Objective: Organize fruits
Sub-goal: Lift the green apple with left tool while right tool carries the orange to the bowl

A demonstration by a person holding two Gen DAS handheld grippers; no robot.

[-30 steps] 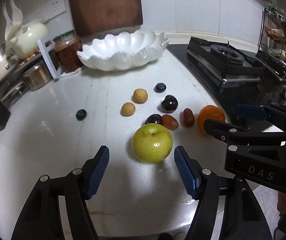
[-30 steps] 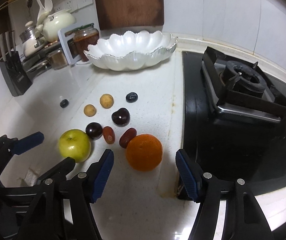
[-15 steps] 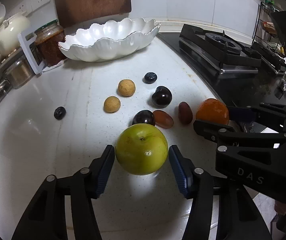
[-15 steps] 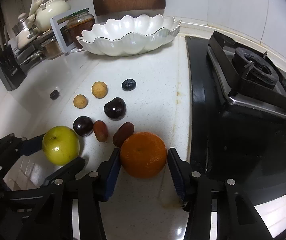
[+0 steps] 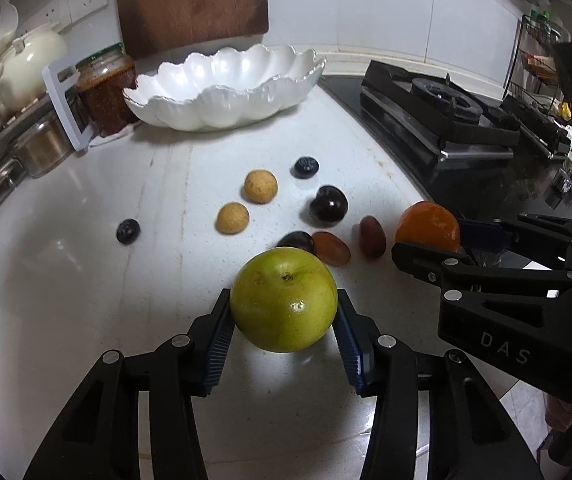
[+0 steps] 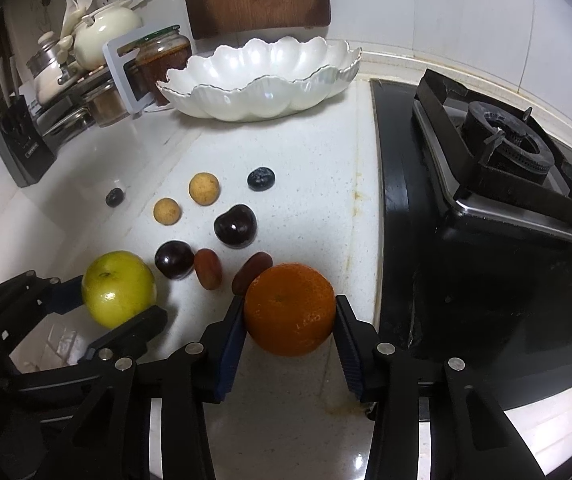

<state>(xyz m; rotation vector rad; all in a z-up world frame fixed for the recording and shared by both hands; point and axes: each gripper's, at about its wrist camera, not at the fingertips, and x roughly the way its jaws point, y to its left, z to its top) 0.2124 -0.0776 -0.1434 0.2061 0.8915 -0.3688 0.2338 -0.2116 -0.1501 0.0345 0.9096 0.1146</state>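
My left gripper point(image 5: 283, 310) is shut on a green apple point(image 5: 283, 300) and holds it just above the white counter. My right gripper point(image 6: 290, 314) is shut on an orange point(image 6: 290, 308), also slightly lifted. The apple point(image 6: 117, 288) and orange point(image 5: 428, 226) each show in the other view. Small fruits lie on the counter ahead: two dark plums point(image 6: 234, 226), two reddish grapes point(image 6: 207, 268), two tan longans point(image 6: 203, 188) and two blueberries point(image 6: 261, 179). A white scalloped bowl point(image 5: 225, 80) stands empty at the back.
A black gas stove point(image 6: 498, 184) fills the right side. A jar point(image 5: 105, 88), a white teapot point(image 5: 25, 64), metal pots and a knife block point(image 6: 17, 148) stand at the back left. A wooden board point(image 5: 189, 0) leans on the wall.
Both grippers moved forward around their fruits and closed: the left on the green apple, the right on the orange. Both fruits now sit gripped between the pads.
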